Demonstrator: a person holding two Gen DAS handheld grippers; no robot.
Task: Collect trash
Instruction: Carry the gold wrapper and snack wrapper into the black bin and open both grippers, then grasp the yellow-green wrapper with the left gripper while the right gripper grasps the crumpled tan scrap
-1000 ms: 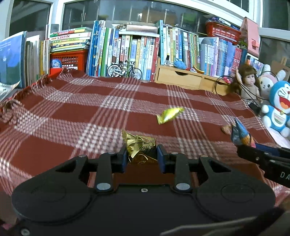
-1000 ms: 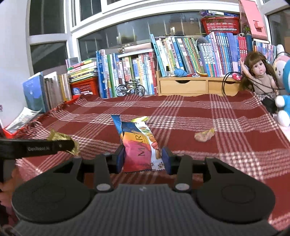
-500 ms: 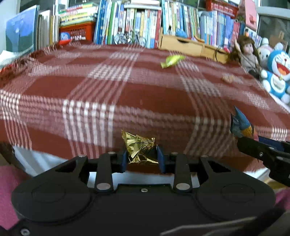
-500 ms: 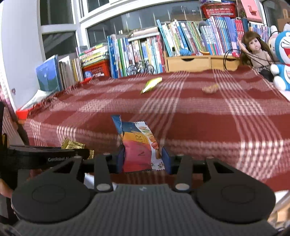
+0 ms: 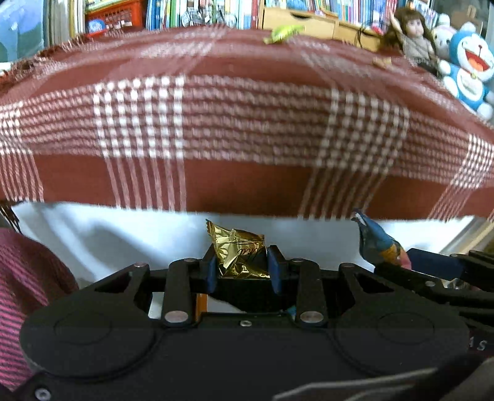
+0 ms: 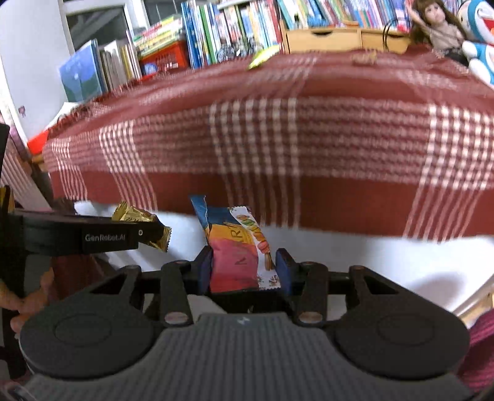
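1. A table covered with a dark red woven cloth checked in white lines [image 5: 247,123]; the cloth hangs over the near edge, with a white layer [image 5: 123,234] showing beneath it.
2. A crumpled yellow-green foil wrapper [image 5: 282,31] lies on the cloth near the far edge.
3. A small tan crumpled scrap [image 5: 382,61] lies towards the far right corner, apart from the wrapper.
4. Along the far edge stand upright books [image 6: 216,31] and a light wooden drawer box [image 6: 324,38].

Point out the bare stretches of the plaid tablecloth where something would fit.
The near half of the plaid tablecloth is bare edge to edge. Crowded: the far side, with a yellow-green wrapper, a brown scrap, books and dolls.
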